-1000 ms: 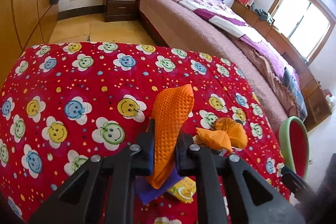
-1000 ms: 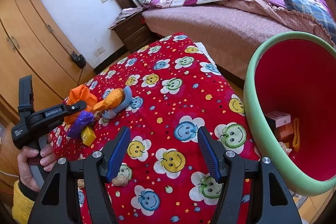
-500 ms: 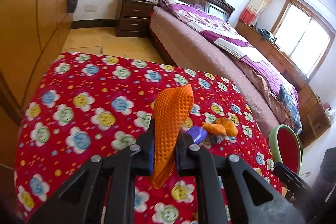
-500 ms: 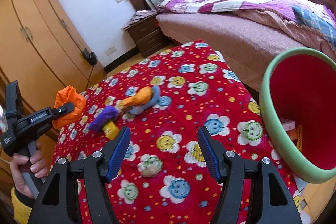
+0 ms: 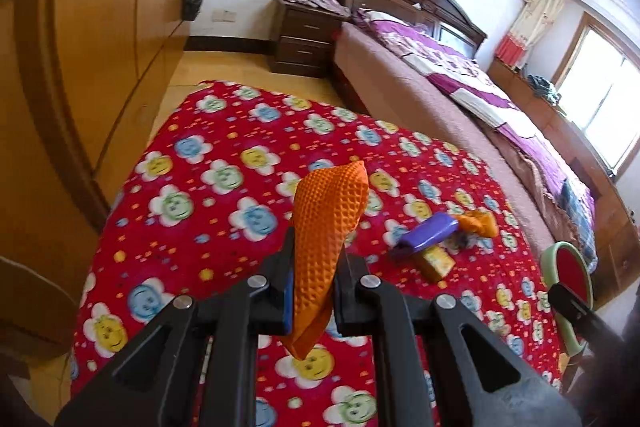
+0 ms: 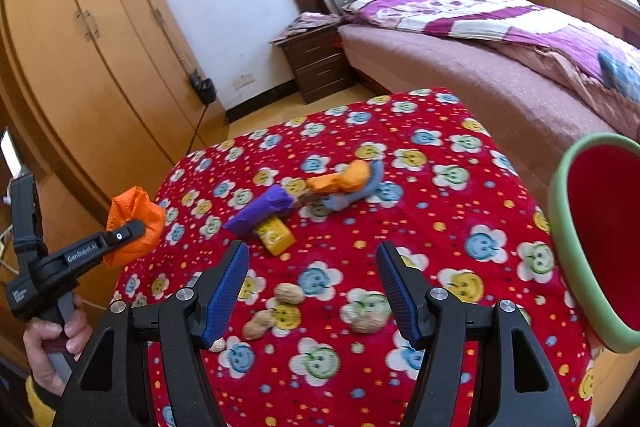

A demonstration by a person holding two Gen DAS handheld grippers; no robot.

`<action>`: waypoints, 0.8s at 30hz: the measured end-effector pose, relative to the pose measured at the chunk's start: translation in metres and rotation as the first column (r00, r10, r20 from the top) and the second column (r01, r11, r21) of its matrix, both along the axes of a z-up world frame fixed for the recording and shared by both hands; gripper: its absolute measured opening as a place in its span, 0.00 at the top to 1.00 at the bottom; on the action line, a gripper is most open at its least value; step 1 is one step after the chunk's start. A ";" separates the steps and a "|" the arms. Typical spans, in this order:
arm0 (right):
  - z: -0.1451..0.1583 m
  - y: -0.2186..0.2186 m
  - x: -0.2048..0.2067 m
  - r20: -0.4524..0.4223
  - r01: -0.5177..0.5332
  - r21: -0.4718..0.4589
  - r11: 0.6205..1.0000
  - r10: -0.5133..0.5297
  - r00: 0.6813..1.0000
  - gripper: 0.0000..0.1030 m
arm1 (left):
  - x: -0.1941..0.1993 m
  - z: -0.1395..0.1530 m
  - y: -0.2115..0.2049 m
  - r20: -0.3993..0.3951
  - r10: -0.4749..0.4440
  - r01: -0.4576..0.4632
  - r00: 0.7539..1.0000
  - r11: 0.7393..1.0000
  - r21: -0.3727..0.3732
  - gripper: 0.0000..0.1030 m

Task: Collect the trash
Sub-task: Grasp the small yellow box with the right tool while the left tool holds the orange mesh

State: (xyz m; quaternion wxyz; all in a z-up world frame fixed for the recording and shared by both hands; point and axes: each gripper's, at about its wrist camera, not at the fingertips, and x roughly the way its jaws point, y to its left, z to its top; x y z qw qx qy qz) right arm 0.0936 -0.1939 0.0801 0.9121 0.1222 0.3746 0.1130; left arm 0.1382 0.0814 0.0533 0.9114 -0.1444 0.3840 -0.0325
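left hand-held gripper [image 5: 312, 291] clamping an orange waffle-textured cloth [image 5: 326, 223], lifted clear of the table [image 5: 224, 131] and hanging from between the closed jaws; same cloth [image 6: 134, 227] showing in the right wrist view at the table's left edge, pinched in the gripper held by a hand [image 6: 52, 343]

right hand-held gripper [image 6: 312, 291] standing with jaws wide apart and gripping nothing, hovering above the near part of the red smiley-flower cover

remaining on the table, middle area: a purple wrapper [image 6: 260, 213] lying against a small yellow box [image 6: 276, 235], and just beyond them a crumpled orange piece [image 6: 340, 181] resting on a grey curved item [image 6: 356, 191]; same group appearing in the left wrist view as purple wrapper [image 5: 426, 235], yellow box [image 5: 436, 261] and orange piece [image 5: 478, 223]

remaining on the table, near edge: peanuts in shell [image 6: 290, 293] scattered below and between the open jaws of the right gripper, several in number, some blurred

green-rimmed red bin [image 6: 596, 239] waiting at the right side of the table, well apart from the held cloth; also visible small at the right edge of the left wrist view [image 5: 568, 275]; contents not showing in these views

judging progress: one item in hand and not yet delivered to the bin; purple wrapper, yellow box, orange piece, grey item and peanuts all awaiting collection; task seeming closer to its start than its end, though how much is already lying inside the bin cannot be told
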 end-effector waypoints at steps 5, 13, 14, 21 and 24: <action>-0.003 0.019 0.012 -0.006 -0.042 -0.026 0.999 0.041 0.999 0.35 | -0.001 -0.012 0.010 -0.024 0.022 -0.022 0.999 1.000 0.000 0.87; -0.032 0.044 0.046 -0.083 -0.104 -0.065 0.992 0.099 0.992 0.34 | 0.003 -0.026 0.009 -0.045 0.022 -0.023 0.999 1.000 -0.010 0.87; -0.036 0.047 0.049 -0.090 -0.112 -0.070 0.991 0.105 0.990 0.34 | 0.004 -0.028 0.009 -0.048 0.022 -0.023 0.999 1.000 -0.011 0.87; -0.060 0.064 0.075 -0.136 -0.153 -0.111 0.982 0.138 0.981 0.35 | 0.008 -0.034 0.013 -0.060 0.030 -0.031 0.998 0.999 -0.025 0.87; -0.068 0.070 0.083 -0.142 -0.161 -0.131 0.978 0.142 0.980 0.35 | 0.009 -0.035 0.013 -0.063 0.029 -0.030 0.998 0.999 -0.024 0.87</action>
